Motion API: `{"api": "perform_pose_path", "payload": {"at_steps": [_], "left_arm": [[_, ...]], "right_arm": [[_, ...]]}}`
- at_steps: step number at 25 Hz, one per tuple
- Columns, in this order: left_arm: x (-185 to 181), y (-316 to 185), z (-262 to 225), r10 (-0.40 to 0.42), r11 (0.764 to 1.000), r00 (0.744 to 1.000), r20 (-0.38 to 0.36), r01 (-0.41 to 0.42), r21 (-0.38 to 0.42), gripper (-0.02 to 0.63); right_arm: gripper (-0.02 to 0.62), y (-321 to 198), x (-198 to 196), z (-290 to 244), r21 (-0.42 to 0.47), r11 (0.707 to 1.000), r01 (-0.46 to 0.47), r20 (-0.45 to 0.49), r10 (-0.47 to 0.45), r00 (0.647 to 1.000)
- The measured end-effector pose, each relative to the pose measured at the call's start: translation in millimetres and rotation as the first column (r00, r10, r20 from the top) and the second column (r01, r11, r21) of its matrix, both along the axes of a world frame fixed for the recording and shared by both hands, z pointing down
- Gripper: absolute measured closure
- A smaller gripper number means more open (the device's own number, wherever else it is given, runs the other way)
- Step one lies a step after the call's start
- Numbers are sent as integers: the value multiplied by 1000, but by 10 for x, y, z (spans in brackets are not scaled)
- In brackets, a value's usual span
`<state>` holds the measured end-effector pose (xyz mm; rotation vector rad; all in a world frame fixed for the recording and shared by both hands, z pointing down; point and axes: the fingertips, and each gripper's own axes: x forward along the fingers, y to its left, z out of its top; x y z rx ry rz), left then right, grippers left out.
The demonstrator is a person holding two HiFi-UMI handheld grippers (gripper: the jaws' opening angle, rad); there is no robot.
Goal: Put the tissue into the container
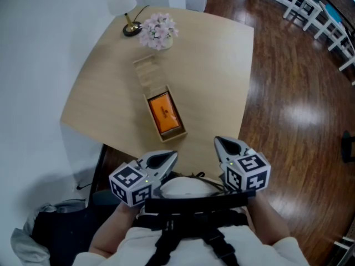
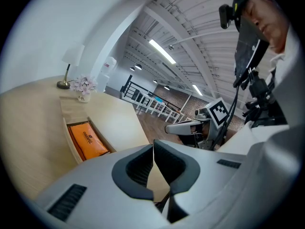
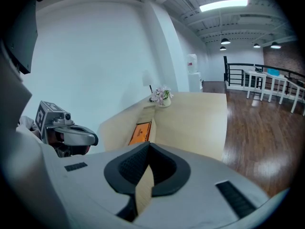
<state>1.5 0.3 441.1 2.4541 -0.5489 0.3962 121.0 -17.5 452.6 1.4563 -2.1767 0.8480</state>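
An orange tissue pack [image 1: 164, 113] lies inside an open wooden container [image 1: 148, 111] in the middle of the light wood table [image 1: 211, 65]. In the left gripper view the pack [image 2: 86, 140] shows in its box at the left; in the right gripper view it [image 3: 139, 132] lies ahead. My left gripper [image 1: 170, 157] and right gripper [image 1: 221, 143] hover side by side over the table's near edge, close to the person's body and short of the container. Both are shut with nothing between the tips [image 2: 153, 148] [image 3: 148, 149].
The container's flat wooden lid [image 1: 147, 71] lies just beyond it. A small vase of pink flowers [image 1: 158, 31] and a lamp base [image 1: 131, 30] stand at the far edge. A white wall is on the left, dark wood floor [image 1: 294, 110] on the right.
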Motion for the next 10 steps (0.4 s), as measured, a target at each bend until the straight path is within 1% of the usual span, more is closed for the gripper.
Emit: {"api": "perform_pose_path", "payload": {"at_steps": [10], "left_arm": [[-20,-25,27,-2,1000,1000,-3,2,-9,603]], "right_arm": [[595,2,-51,12,-6,1000,14,-13,-14,1000]]}}
